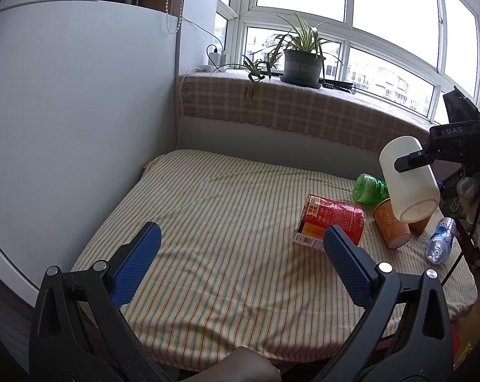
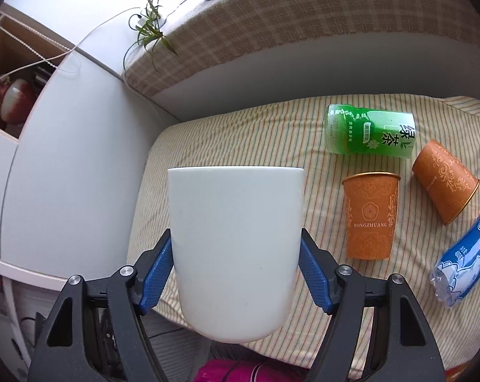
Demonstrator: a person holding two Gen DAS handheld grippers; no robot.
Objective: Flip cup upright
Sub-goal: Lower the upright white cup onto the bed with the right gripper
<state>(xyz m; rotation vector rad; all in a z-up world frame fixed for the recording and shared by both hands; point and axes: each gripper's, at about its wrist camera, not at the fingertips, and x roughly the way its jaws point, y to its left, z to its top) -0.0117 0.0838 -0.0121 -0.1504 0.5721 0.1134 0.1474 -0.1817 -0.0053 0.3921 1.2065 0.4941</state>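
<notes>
White cup (image 2: 235, 248), striped cloth (image 2: 240, 133)

Black plastic grippers—blue textured fingers (image 1: 348, 270), silver screws, white "DAS" lettering, perhaps bare skin below.

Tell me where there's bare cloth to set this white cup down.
The right gripper holds the cup in the air. Free: the wide striped cloth between the white wall panel and the red packet. Crowded: the far right, with green bottle, two orange cups and water bottle.
</notes>
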